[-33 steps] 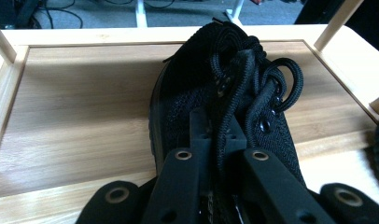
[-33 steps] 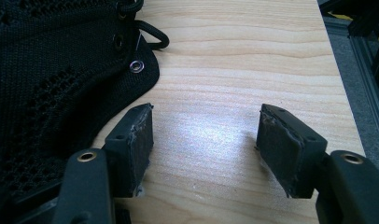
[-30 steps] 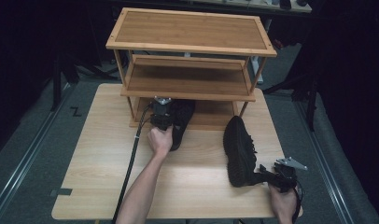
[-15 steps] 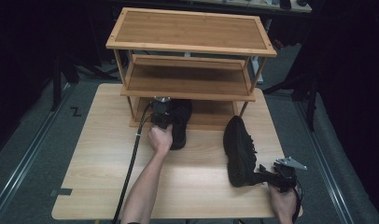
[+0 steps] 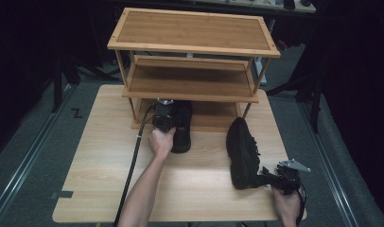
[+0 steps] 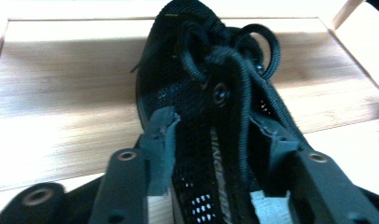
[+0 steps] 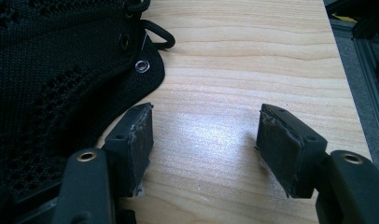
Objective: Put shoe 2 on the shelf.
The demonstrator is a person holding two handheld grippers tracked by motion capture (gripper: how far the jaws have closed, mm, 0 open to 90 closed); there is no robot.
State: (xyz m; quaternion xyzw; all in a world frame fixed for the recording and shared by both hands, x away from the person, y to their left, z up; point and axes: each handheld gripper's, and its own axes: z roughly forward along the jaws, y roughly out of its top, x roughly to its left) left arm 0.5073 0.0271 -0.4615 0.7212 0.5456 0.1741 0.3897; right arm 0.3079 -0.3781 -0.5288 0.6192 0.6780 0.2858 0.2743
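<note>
Two black knit shoes, one at frame centre (image 5: pixel 181 127), one at lower right (image 5: pixel 242 152), lie on a pale wood-grain table (image 5: pixel 100 156); the shelf rack (image 5: pixel 192 33) is warm brown.

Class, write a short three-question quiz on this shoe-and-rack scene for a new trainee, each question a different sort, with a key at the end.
1. True or false: the left gripper has its fingers on either side of the shoe on the rack's bottom shelf.
2. Multiple choice: where does the other shoe lie? A on the top shelf; B on the table, on its side; C on the floor.
3. Fill in: the right gripper's fingers stand ____, with bare table between them.

Key: 1 true; 2 B; 3 open. The left fingers have just been opening, with the shoe's tongue between them.
</note>
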